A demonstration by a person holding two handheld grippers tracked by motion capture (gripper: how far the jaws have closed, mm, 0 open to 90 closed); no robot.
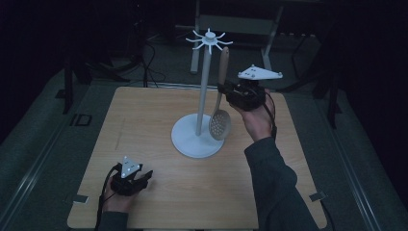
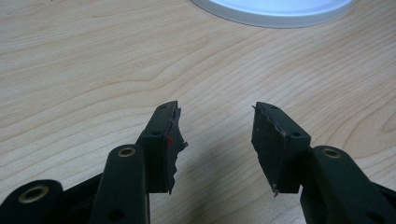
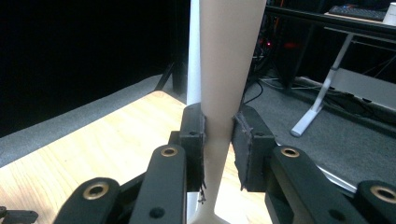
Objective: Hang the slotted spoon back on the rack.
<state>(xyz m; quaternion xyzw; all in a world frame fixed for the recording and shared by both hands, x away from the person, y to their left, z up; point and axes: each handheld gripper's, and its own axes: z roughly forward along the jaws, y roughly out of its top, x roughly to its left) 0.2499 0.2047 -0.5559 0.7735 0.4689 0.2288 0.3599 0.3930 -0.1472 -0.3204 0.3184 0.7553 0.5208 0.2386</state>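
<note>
The right gripper clamps the slotted spoon handle beside the white stand; the high view reveals its bowl. The left gripper rests wide open, empty, on the desk.

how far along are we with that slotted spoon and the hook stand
Done: right gripper is shut on the slotted spoon handle, lifted beside the white hook stand. In hand: the handle's top is near the hooks; hooked or not, cannot tell. Left: releasing it. Left gripper rests open on the table.
</note>
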